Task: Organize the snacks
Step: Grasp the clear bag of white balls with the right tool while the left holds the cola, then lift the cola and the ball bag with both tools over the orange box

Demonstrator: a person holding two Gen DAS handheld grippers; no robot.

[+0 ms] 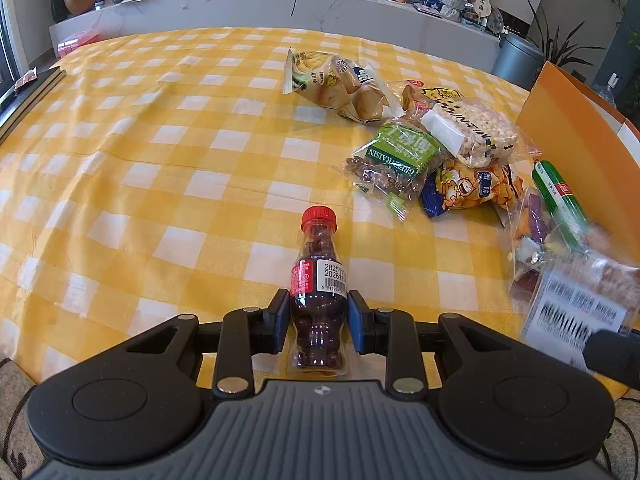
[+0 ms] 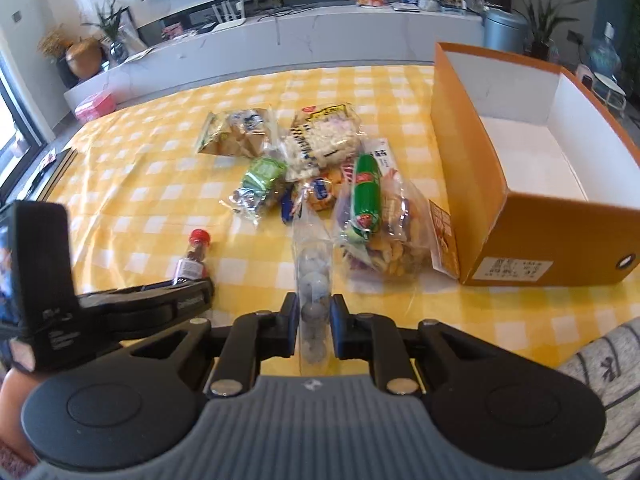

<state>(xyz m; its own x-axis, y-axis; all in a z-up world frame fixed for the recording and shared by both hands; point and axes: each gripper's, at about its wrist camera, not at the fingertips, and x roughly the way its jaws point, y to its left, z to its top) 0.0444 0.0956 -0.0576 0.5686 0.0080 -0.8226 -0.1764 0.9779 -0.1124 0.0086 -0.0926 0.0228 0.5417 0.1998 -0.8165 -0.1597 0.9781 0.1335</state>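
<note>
My left gripper (image 1: 319, 322) is shut on a small cola-shaped candy bottle (image 1: 318, 276) with a red cap, held over the yellow checked tablecloth (image 1: 160, 152). My right gripper (image 2: 315, 322) is shut on a clear tube bag of grey round candies (image 2: 314, 280), lifted off the cloth. A pile of snack bags (image 2: 320, 168) lies ahead of it: a green raisin pack (image 1: 396, 160), a rice-puff bar (image 1: 476, 132), a green sausage stick (image 2: 366, 192) on a bag of mixed crackers (image 2: 384, 248). The left gripper and bottle (image 2: 192, 260) show at the left of the right wrist view.
An open orange box (image 2: 500, 220) with a white inside stands right of the pile. A bread bag (image 1: 336, 80) lies farther back. A white counter (image 2: 300, 32) with plants, a grey bin (image 2: 504, 32) and packets runs behind the table. A dark tray edge (image 1: 28, 96) sits at the far left.
</note>
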